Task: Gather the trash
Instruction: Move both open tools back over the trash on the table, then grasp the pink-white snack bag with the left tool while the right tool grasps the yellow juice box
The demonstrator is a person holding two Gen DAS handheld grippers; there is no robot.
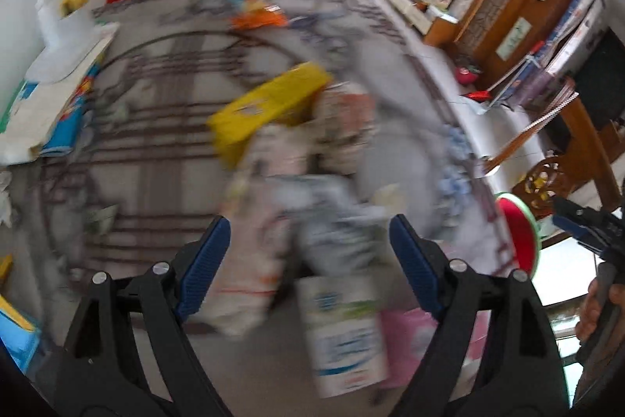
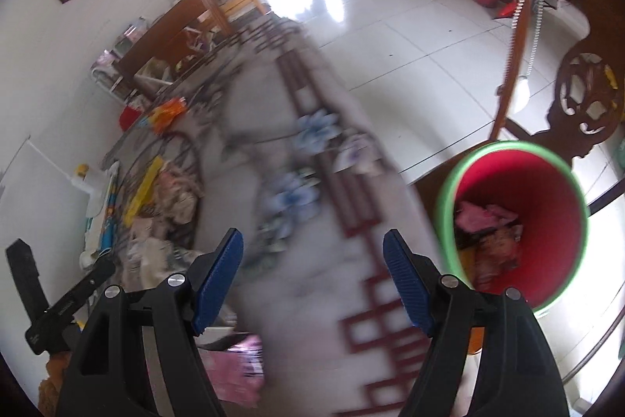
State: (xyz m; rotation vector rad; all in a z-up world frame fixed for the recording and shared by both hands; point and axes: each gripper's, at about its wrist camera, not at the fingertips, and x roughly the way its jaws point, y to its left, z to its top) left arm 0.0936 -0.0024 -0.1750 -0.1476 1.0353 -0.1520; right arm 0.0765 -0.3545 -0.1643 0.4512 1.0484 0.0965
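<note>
1. Patterned cloth (image 1: 156, 96), grey with dark red lines and blue flowers, covers the big table, and pale tiled floor (image 2: 390, 38) shines beyond its far edge.
2. Both views are blurred, so small print and fine detail cannot be read.
3. Straight ahead of the left gripper (image 1: 308, 245) the trash lies in a heap: a yellow box (image 1: 269, 104) at the far end, and crumpled wrappers (image 1: 332, 127) touching it on the near side.
4. Nearest its fingers, a white carton (image 1: 347, 331) with blue and green print lies below and between them, and a pink packet (image 1: 410, 335) sits just beside the carton on the right.
5. The left gripper's jaws stand wide apart, with nothing between the blue pads (image 1: 203, 264).
6. The right gripper (image 2: 312, 272) is likewise spread wide and holds nothing; it hangs over bare cloth near the table's edge.
7. Ahead of it and to the right stands a red bin (image 2: 547, 221) with a green rim, off the table edge, beside a carved wooden chair (image 2: 586, 96).
8. Pink and brownish scraps (image 2: 488, 233) already lie inside the bin.
9. Far ahead of both tools, an orange wrapper (image 1: 258, 20) rests on the cloth, well apart from the heap.
</note>
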